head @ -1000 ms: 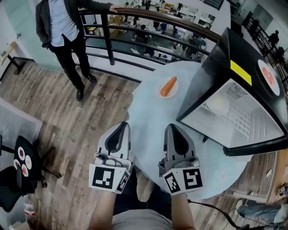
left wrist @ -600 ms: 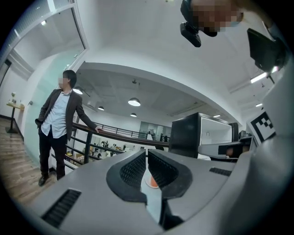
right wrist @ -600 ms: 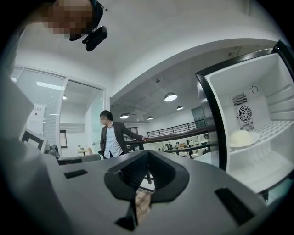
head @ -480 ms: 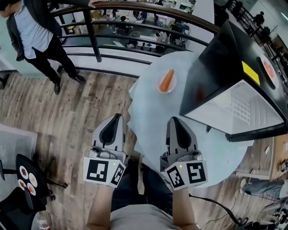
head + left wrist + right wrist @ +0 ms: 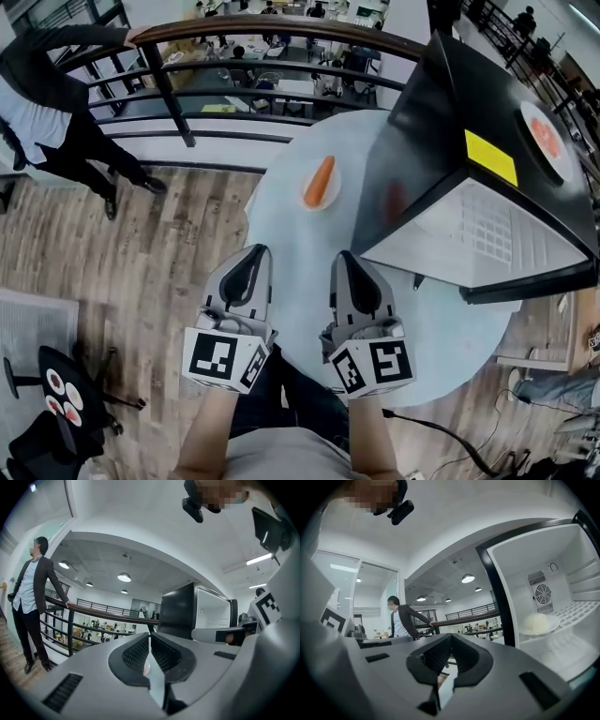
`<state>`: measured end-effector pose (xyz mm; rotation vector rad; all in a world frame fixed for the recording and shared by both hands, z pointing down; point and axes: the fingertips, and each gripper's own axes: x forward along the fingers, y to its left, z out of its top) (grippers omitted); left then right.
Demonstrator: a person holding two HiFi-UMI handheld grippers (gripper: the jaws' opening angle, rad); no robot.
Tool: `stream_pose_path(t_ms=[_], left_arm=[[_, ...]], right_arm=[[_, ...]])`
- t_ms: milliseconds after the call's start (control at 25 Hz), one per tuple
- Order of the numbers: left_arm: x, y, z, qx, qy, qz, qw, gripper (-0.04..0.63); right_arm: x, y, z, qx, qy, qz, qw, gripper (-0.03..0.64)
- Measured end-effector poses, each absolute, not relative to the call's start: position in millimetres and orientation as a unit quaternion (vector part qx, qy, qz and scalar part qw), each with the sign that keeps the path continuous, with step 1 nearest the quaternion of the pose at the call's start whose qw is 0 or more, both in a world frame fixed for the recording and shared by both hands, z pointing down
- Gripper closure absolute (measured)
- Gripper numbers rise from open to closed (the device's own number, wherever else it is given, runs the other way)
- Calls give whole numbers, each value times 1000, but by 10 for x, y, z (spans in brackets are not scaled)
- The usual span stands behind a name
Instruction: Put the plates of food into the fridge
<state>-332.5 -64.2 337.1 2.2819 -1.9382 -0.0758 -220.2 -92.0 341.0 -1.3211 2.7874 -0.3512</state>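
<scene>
Left gripper [image 5: 255, 253] and right gripper [image 5: 343, 257], lower centre of the head view: you hold them side by side, each with its jaws pressed together on nothing. The tips are at the near edge of the round pale table [image 5: 281, 230].

Just beyond them, at the frame's centre, the plate with the carrot [image 5: 321, 184] sits on the table. It is apart from both grippers and near the left side of the black fridge [image 5: 412, 159].

The fridge stands on the table at the right of the frame, with its white interior open to view.

In the right gripper view, a plate with a pale round food [image 5: 539, 623] rests on the wire shelf inside, at the right of the frame.

Farthest off, a railing [image 5: 272, 26] crosses the top of the head view. A person in a dark jacket [image 5: 42, 103], upper left, has a hand on the railing.
</scene>
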Motion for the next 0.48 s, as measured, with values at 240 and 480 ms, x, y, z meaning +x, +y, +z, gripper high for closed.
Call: stream_pose_path(t_ms=[240,480], left_arm=[[-3265,-875,3576,753,-644,-34,127,575],[-3496,-1101,3797,735,-660,-21,154,575]], right_arm=[[-2204,-1112,3623,-413,900,-141,7,603],[-2295,-1247,3898,-415,895,-163,-18,603]])
